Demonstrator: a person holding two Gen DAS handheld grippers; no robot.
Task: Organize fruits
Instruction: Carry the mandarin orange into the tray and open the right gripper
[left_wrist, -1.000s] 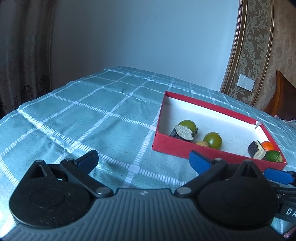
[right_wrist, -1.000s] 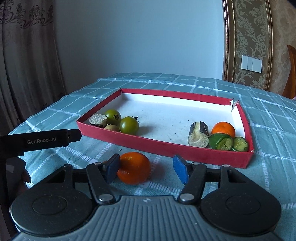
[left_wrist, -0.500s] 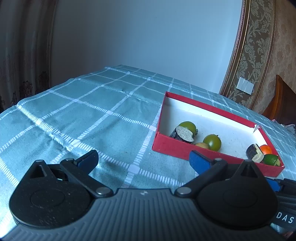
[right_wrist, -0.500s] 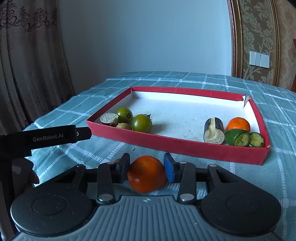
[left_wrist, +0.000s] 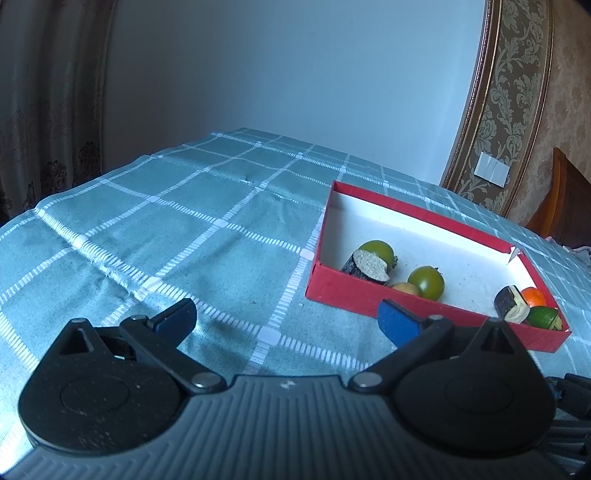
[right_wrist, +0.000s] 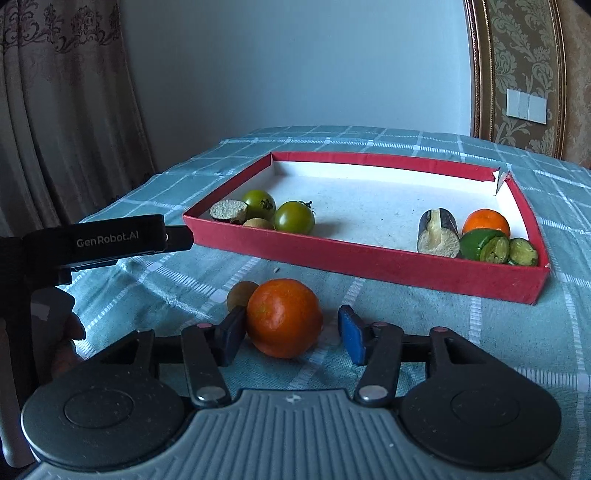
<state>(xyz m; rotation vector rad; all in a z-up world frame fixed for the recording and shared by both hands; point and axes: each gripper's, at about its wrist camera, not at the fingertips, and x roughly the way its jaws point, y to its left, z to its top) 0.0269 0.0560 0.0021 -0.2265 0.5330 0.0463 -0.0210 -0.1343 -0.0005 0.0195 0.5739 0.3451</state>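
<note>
An orange (right_wrist: 283, 316) sits on the checked tablecloth (right_wrist: 424, 332) of the table, just in front of the red tray (right_wrist: 369, 254), between the fingers of the right tool (right_wrist: 291, 334). Its jaws are opening; the left pad is at the peel, the right pad stands clear. A small brownish fruit (right_wrist: 240, 293) lies just behind the orange. The left tool (left_wrist: 286, 321) hovers released, nothing in it. In the tray lie green tomatoes (right_wrist: 294, 217), eggplant pieces (right_wrist: 437, 232) and another orange (right_wrist: 486, 222).
</note>
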